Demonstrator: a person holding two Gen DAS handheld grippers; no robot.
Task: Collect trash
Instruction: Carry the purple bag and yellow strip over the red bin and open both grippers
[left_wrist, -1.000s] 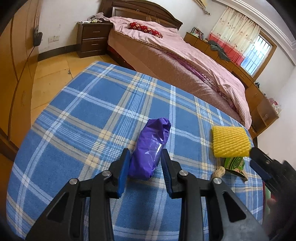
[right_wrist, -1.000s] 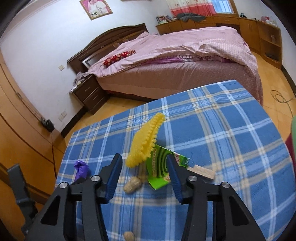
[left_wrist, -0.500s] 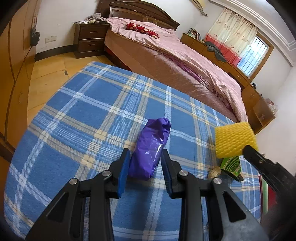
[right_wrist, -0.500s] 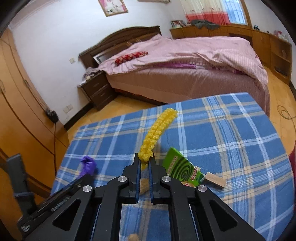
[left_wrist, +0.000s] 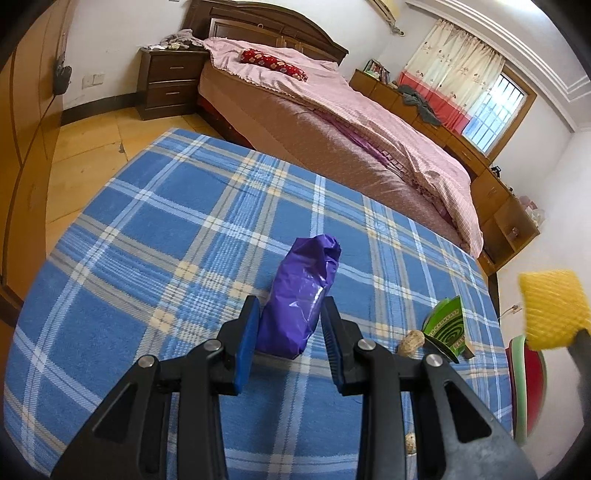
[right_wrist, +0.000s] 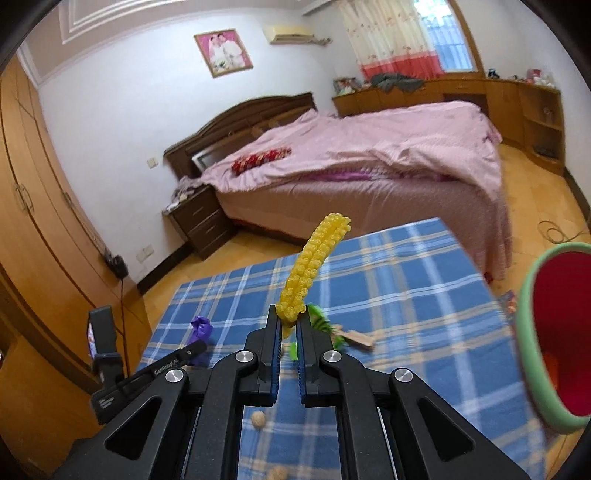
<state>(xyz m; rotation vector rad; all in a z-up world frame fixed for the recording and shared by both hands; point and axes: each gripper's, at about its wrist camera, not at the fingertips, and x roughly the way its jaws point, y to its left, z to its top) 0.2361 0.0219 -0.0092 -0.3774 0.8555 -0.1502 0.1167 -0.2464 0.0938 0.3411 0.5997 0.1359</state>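
A crumpled purple plastic bag (left_wrist: 306, 280) lies on the blue checked tablecloth (left_wrist: 166, 240). My left gripper (left_wrist: 290, 312) has its blue pads against both sides of the bag's near end. My right gripper (right_wrist: 289, 321) is shut on the lower end of a yellow foam net (right_wrist: 314, 266) and holds it in the air above the table. From the left wrist view the net (left_wrist: 552, 310) hangs past the table's right edge, over a bin (left_wrist: 528, 380). A green spiral-print box (left_wrist: 445, 325), a wooden stick (right_wrist: 356, 338) and peanut shells (left_wrist: 410, 341) still lie on the cloth.
The bin (right_wrist: 554, 332), red inside with a green rim, stands off the table's right side. A bed with a pink cover (right_wrist: 369, 158) lies behind the table. Wooden wardrobes (right_wrist: 44, 221) line the left wall. More peanut shells (right_wrist: 258, 419) lie near the front edge.
The right gripper closed on the yellow foam net, lifted it off the table and carried it right toward the bin. The left gripper stayed put around the purple bag.
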